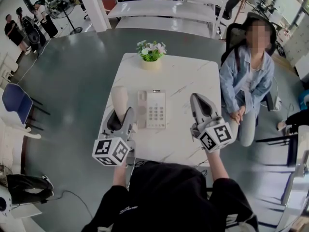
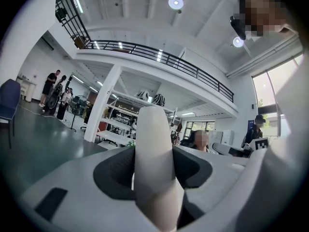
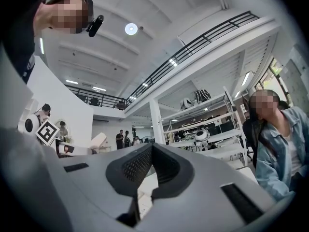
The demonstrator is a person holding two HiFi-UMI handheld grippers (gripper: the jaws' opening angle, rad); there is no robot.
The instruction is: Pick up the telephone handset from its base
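The cream telephone base with its keypad lies in the middle of the white marble table. Its cradle side on the left is bare. The cream handset stands left of the base, off the cradle, with my left gripper shut on its lower part. In the left gripper view the handset rises upright between the two jaws and fills the gap. My right gripper hovers to the right of the base, jaws together, holding nothing. In the right gripper view the right gripper shows only the table through the slit between its jaws.
A small pot of flowers stands at the table's far edge. A person in a denim jacket sits close to the table's right side. A blue chair stands on the floor at the left, and white tables lie beyond.
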